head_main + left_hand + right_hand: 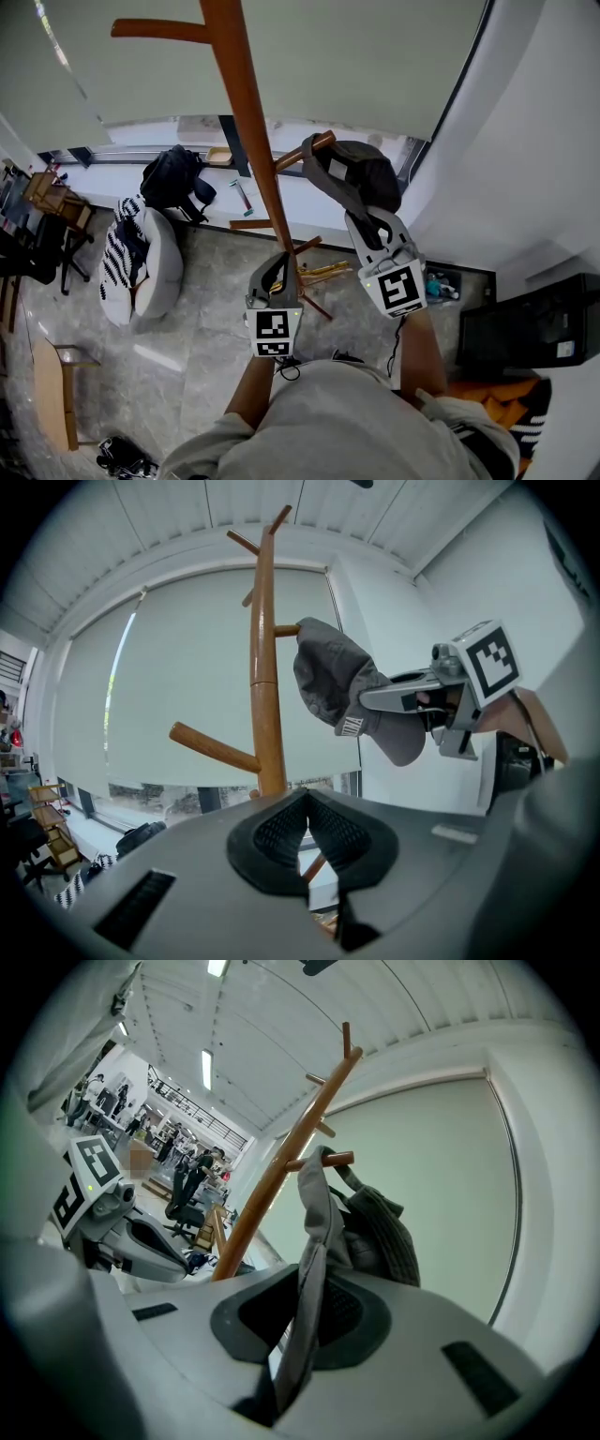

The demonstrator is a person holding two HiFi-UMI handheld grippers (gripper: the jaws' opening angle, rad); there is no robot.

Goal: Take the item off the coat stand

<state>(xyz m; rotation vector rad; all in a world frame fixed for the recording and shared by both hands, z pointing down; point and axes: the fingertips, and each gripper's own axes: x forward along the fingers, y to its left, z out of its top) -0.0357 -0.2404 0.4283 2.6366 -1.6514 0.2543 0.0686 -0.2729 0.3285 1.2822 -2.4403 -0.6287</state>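
- Jaws of right tool (pixel 364 223) clamp the edge of the dark grey fabric cap (pixel 361 173).
- Cap hangs on side peg (pixel 302 152) of brown wooden coat stand (pixel 246 112).
- Jaws of left tool (pixel 278 270) are together and empty, beside the stand's pole.

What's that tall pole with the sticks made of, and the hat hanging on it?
The coat stand looks like wood: warm brown, smooth and slightly shiny, perhaps varnished. The cap looks like soft grey cloth, maybe cotton: it creases and droops, and the right gripper view shows a ribbed weave.
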